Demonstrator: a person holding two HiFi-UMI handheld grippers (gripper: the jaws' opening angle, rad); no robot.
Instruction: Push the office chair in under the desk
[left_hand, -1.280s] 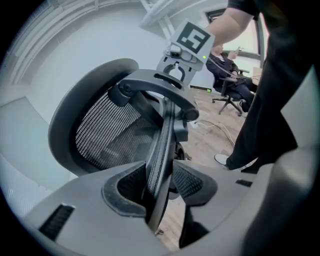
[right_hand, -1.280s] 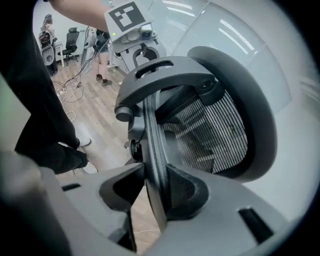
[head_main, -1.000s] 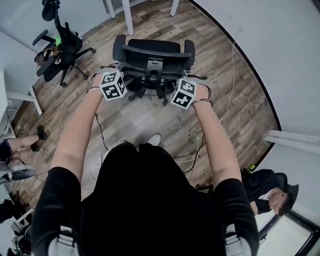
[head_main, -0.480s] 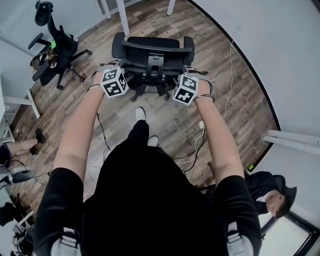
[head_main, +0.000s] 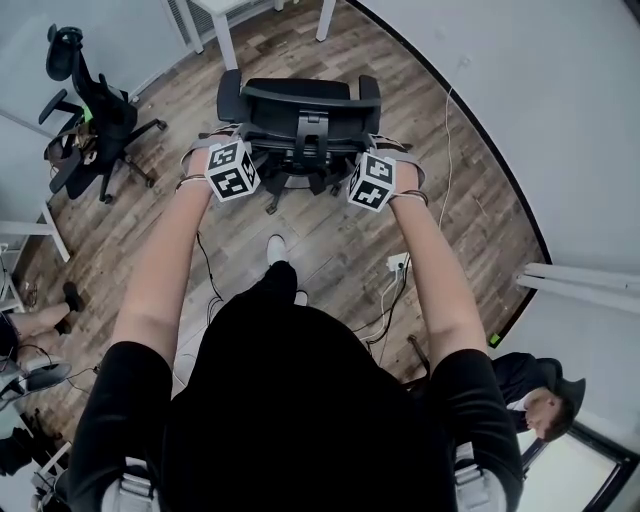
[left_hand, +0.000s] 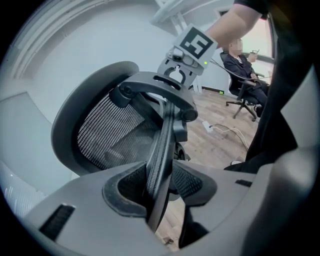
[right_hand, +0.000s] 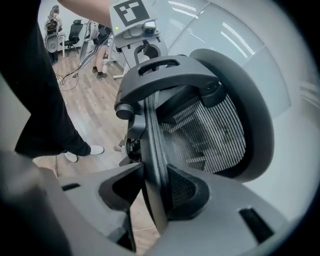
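Note:
The black office chair (head_main: 300, 105) stands on the wood floor with its back to me, close to the white desk legs (head_main: 222, 40) at the top of the head view. My left gripper (head_main: 243, 148) holds the left side of the backrest, my right gripper (head_main: 364, 152) the right side. In the left gripper view the thin backrest rim (left_hand: 165, 130) runs between the jaws of the left gripper (left_hand: 160, 192), and the pads close on it. The right gripper view shows the same rim (right_hand: 150, 130) pinched in the right gripper (right_hand: 156, 195). The seat is hidden behind the mesh back.
A second black office chair (head_main: 90, 100) stands at the far left. A power strip with cables (head_main: 395, 265) lies on the floor to my right. A seated person (head_main: 530, 390) is at the lower right, and the wall curves along the right side.
The chair and both grippers have moved forward toward the desk legs. I have stepped after it, and the second chair has slid left in the view.

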